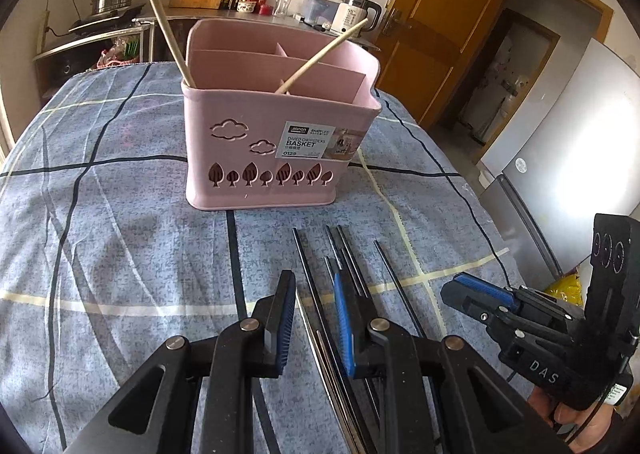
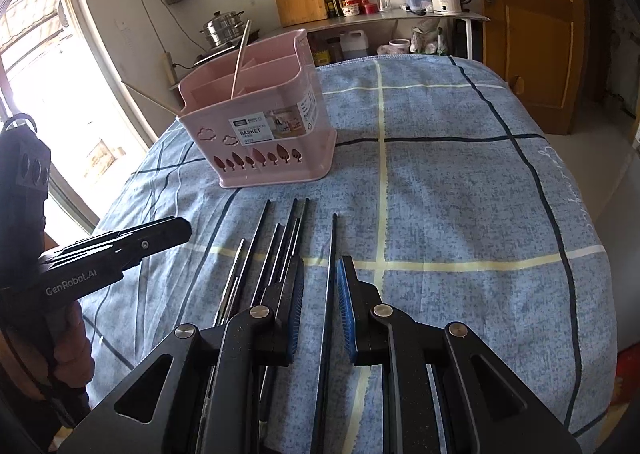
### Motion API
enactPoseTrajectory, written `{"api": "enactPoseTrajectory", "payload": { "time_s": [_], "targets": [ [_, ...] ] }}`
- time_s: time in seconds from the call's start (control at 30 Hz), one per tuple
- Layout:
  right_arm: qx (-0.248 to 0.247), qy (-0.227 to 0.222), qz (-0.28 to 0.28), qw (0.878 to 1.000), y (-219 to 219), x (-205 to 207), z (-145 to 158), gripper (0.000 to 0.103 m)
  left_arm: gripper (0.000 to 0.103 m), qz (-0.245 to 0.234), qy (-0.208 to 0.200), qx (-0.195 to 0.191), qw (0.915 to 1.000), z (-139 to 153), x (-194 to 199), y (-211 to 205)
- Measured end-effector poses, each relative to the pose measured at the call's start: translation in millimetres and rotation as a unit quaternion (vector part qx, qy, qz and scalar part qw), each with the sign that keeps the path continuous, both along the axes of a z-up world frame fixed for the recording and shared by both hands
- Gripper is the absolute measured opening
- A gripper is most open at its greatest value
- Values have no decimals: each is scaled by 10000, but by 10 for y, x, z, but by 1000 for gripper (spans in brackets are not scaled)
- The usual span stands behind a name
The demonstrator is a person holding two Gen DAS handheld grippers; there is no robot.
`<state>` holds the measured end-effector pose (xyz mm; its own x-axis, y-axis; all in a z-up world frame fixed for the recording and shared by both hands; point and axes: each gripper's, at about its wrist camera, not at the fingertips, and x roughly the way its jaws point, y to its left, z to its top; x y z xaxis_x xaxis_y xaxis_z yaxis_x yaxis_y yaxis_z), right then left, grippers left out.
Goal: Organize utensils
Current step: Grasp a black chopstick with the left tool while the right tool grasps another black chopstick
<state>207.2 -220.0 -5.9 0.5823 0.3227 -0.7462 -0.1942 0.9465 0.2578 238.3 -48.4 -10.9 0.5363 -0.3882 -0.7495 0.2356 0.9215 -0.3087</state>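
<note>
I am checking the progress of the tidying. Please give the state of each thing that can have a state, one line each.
Pink basket: upright on the tablecloth, holding two light chopsticks.
Light chopsticks: leaning in the basket.
Dark chopsticks: lying loose on the cloth, not yet sorted.
Left tongs: open, one dark chopstick between the pads.
Right tongs: open, astride one dark chopstick.
Door: closed.

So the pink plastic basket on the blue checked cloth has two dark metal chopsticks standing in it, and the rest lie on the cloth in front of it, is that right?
Not quite. The two chopsticks standing in the pink plastic basket are pale wooden ones, not dark metal, as the left wrist view shows. The dark chopsticks do lie on the blue checked cloth in front of it.
</note>
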Motion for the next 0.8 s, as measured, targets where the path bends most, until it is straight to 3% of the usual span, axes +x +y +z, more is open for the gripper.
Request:
{"api": "enactPoseTrajectory", "payload": {
  "time_s": [0.4,0.7,0.8],
  "targets": [
    [-113,378,140,9991,45,358,-315,18,19,56,540,123,9985,-441,533,-182],
    [-348,399,207,9984,115,485,-383,18,19,35,331,400,9986,-469,562,-356],
    [-574,364,244,9974,168,488,-387,17,12,75,274,564,9980,-477,568,-450]
  ]
}}
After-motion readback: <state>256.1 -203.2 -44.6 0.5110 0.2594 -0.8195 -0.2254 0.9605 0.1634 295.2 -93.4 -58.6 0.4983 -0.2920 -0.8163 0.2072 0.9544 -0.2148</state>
